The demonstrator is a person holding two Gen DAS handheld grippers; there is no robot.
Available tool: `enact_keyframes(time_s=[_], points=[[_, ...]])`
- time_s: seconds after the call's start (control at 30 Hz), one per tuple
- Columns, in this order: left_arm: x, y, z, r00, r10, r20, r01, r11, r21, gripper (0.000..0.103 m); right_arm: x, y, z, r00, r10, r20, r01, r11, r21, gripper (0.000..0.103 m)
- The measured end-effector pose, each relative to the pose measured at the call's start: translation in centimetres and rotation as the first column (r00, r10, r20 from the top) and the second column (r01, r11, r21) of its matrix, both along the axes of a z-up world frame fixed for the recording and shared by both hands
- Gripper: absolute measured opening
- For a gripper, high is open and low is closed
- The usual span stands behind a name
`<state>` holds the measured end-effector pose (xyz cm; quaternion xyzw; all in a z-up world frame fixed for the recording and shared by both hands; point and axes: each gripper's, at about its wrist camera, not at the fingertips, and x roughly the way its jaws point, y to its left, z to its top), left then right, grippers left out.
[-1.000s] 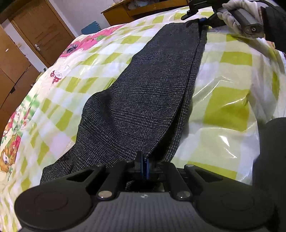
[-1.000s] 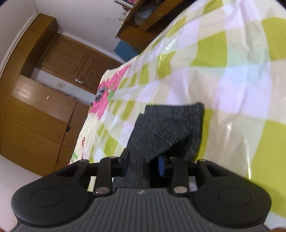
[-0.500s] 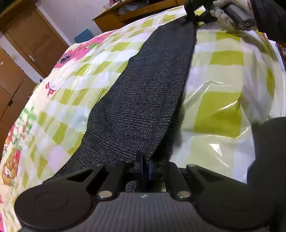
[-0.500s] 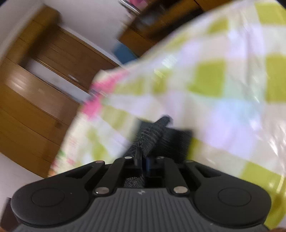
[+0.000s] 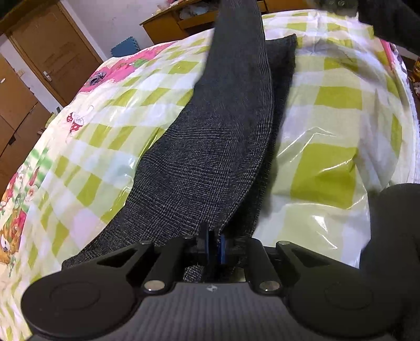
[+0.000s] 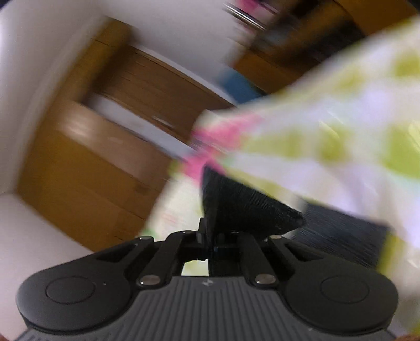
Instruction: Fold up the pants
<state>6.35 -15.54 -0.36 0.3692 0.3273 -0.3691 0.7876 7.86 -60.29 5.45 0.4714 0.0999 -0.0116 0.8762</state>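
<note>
Dark grey checked pants (image 5: pixel 210 147) lie lengthwise on a bed with a green and white checked cover (image 5: pixel 328 110). My left gripper (image 5: pixel 214 248) is shut on the near end of the pants. The upper leg rises off the bed toward the top of the left wrist view, while the lower leg (image 5: pixel 282 60) stays flat. My right gripper (image 6: pixel 208 244) is shut on the far leg end of the pants (image 6: pixel 244 207) and holds it above the bed. The right wrist view is blurred by motion.
A wooden door (image 5: pixel 55 52) and wardrobe stand to the left. A wooden desk (image 5: pixel 183 23) and a blue foam mat (image 5: pixel 123 47) lie beyond the bed. The person's dark sleeve (image 5: pixel 393 23) is at the upper right, and a dark shape (image 5: pixel 393 236) at the lower right.
My right gripper closed on the far leg end and lifted it off the bed. The upper pant leg now rises while the lower one stays flat. My left gripper keeps its hold.
</note>
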Motion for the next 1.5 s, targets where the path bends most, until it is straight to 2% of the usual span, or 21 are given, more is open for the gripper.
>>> enact_keyframes(time_s=[0.03, 0.07, 0.13, 0.17, 0.23, 0.27, 0.37, 0.47, 0.53, 0.77, 0.83, 0.93, 1.0, 1.07, 1.13, 1.17, 1.27, 1.37, 1.43, 1.5], points=[[0.0, 0.1, -0.1, 1.000, 0.001, -0.006, -0.001, 1.000, -0.001, 0.026, -0.6, 0.4, 0.9, 0.999, -0.001, 0.033, 0.003, 0.999, -0.042, 0.005], [-0.1, 0.1, -0.3, 1.000, 0.000, -0.005, 0.000, 1.000, 0.001, 0.026, -1.1, 0.5, 1.1, 1.000, -0.017, 0.021, 0.018, 0.998, -0.066, 0.005], [-0.1, 0.0, -0.6, 1.000, -0.003, -0.003, 0.003, 1.000, 0.005, 0.026, -1.0, -0.1, -1.0, 0.995, -0.046, -0.090, 0.042, 0.998, -0.048, 0.006], [-0.1, -0.1, -0.7, 1.000, -0.004, -0.002, 0.004, 1.000, 0.007, 0.026, -0.7, -0.7, -2.9, 0.984, -0.057, -0.172, 0.052, 0.998, -0.030, 0.007], [-0.1, -0.4, -0.7, 1.000, -0.006, 0.006, 0.006, 1.000, 0.017, 0.026, -0.3, -1.7, -6.8, 0.939, -0.095, -0.332, 0.091, 0.995, -0.027, 0.007], [-0.2, -0.5, -0.6, 1.000, -0.009, 0.010, 0.009, 1.000, 0.021, 0.026, -0.4, -1.8, -7.9, 0.920, -0.114, -0.376, 0.103, 0.993, -0.049, 0.007], [-0.3, -0.3, -0.6, 1.000, -0.022, 0.010, 0.022, 0.999, 0.024, 0.026, -2.0, -1.5, -9.1, 0.927, -0.115, -0.356, 0.124, 0.992, 0.004, 0.006], [-0.1, -0.3, -0.5, 1.000, -0.016, 0.001, 0.016, 1.000, 0.019, 0.026, -2.9, -1.1, -8.5, 0.930, -0.135, -0.341, 0.128, 0.991, -0.043, 0.006], [-0.2, -0.4, -0.5, 1.000, -0.013, 0.005, 0.013, 1.000, 0.024, 0.026, -3.5, -1.5, -8.1, 0.932, -0.147, -0.330, 0.145, 0.989, -0.032, 0.005], [-0.6, -0.5, -0.5, 0.999, -0.030, 0.012, 0.029, 0.999, 0.043, 0.025, -2.5, -2.0, -7.8, 0.897, -0.185, -0.402, 0.148, 0.981, -0.123, 0.005], [-0.6, -0.1, -0.2, 1.000, -0.018, 0.003, 0.018, 0.999, 0.034, 0.025, -2.5, -1.8, -7.6, 0.890, -0.188, -0.416, 0.149, 0.981, -0.124, 0.008], [-0.6, 1.0, 0.3, 1.000, 0.009, 0.005, -0.009, 1.000, 0.010, 0.026, -3.7, -0.9, -6.3, 0.879, -0.242, -0.411, 0.175, 0.965, -0.193, 0.012], [-0.8, 2.0, 1.1, 0.999, 0.029, -0.015, -0.030, 0.999, -0.037, 0.026, -4.9, 0.3, -5.1, 0.871, -0.276, -0.405, 0.180, 0.949, -0.260, 0.012], [-1.0, 3.1, 1.8, 0.998, 0.058, -0.030, -0.060, 0.995, -0.084, 0.026, -6.0, 2.7, -3.6, 0.881, -0.277, -0.384, 0.147, 0.931, -0.333, 0.013], [-1.3, 4.4, 2.2, 0.995, 0.101, -0.020, -0.102, 0.988, -0.115, 0.027, -6.0, 4.7, -2.8, 0.903, -0.212, -0.373, 0.085, 0.940, -0.330, 0.013], [-1.3, 5.1, 2.3, 0.992, 0.125, -0.024, -0.127, 0.984, -0.128, 0.027, -5.7, 6.1, -2.6, 0.917, -0.146, -0.372, 0.024, 0.949, -0.314, 0.015], [-1.1, 7.5, 1.8, 0.976, 0.202, -0.085, -0.213, 0.967, -0.143, 0.030, -3.9, 11.0, -2.6, 0.921, 0.039, -0.387, -0.158, 0.947, -0.280, 0.016], [-1.6, 10.4, 1.0, 0.961, 0.256, -0.101, -0.268, 0.955, -0.129, 0.032, -1.5, 16.8, -2.7, 0.881, 0.196, -0.432, -0.334, 0.902, -0.273, 0.016], [-2.1, 12.8, 1.5, 0.952, 0.286, -0.111, -0.301, 0.940, -0.158, 0.032, -0.3, 20.3, -2.3, 0.850, 0.292, -0.440, -0.434, 0.860, -0.269, 0.016], [-2.4, 15.0, 2.0, 0.944, 0.311, -0.110, -0.327, 0.926, -0.186, 0.032, 1.1, 24.4, -1.3, 0.805, 0.401, -0.438, -0.550, 0.780, -0.297, 0.018]])
